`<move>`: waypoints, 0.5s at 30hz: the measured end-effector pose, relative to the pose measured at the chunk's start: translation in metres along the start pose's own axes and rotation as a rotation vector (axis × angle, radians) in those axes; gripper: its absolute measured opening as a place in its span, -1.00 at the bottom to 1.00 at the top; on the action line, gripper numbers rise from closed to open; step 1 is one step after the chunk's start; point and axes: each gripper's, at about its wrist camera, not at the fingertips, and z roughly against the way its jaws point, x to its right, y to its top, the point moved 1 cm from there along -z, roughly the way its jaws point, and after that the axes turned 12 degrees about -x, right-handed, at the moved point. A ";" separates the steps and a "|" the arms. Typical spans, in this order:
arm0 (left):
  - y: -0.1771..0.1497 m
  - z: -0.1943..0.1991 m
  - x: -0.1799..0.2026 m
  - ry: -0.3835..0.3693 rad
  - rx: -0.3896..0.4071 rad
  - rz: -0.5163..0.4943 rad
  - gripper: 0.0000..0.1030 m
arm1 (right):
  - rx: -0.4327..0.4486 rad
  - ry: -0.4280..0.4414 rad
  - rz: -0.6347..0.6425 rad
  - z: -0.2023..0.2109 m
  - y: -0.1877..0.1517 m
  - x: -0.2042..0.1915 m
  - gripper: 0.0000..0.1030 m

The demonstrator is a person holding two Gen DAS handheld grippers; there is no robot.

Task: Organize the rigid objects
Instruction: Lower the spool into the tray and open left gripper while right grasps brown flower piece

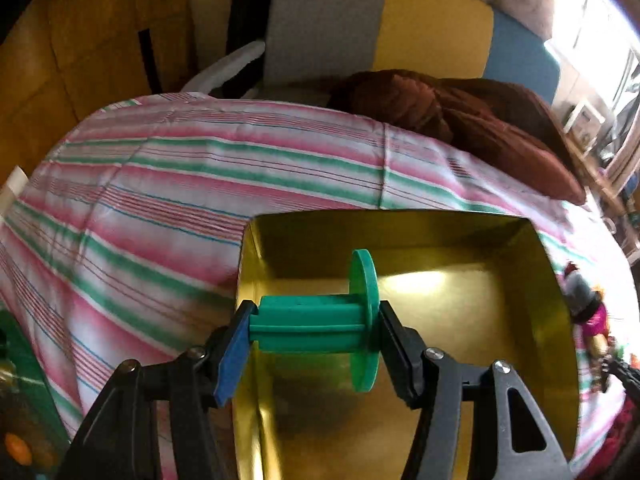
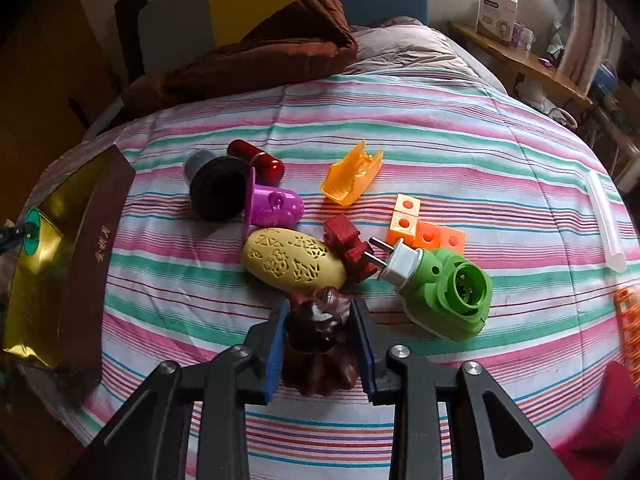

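My left gripper [image 1: 316, 330] is shut on a green plastic spool [image 1: 320, 324], held crosswise above the open gold-lined box [image 1: 460, 236]; the spool [image 2: 31, 230] and box [image 2: 92, 240] also show at the left of the right wrist view. My right gripper [image 2: 320, 344] is shut on a dark brown carved figurine [image 2: 318, 332], low over the striped bedspread. In front of it lie a yellow pierced oval [image 2: 292, 264], a dark red block [image 2: 348, 246], a green plug-in device [image 2: 444, 292], orange cubes [image 2: 424, 228], an orange shell [image 2: 352, 178], a purple piece [image 2: 272, 204], a black-and-grey funnel piece [image 2: 218, 188] and a red capsule [image 2: 258, 160].
A brown blanket [image 2: 260, 56] is bunched at the head of the bed [image 1: 160, 184]. A white tube [image 2: 606, 220] lies at the right. An orange grid piece [image 2: 630, 320] and red cloth [image 2: 608, 412] sit at the right edge. A wooden shelf [image 2: 520, 56] stands beyond the bed.
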 end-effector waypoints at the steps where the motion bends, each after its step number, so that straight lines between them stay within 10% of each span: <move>1: 0.003 -0.004 -0.001 0.008 -0.005 0.009 0.17 | 0.000 0.000 -0.001 0.000 0.000 0.000 -0.38; 15: 0.014 0.001 0.003 -0.003 0.005 0.014 0.32 | 0.015 -0.001 0.001 -0.001 0.000 0.003 -0.53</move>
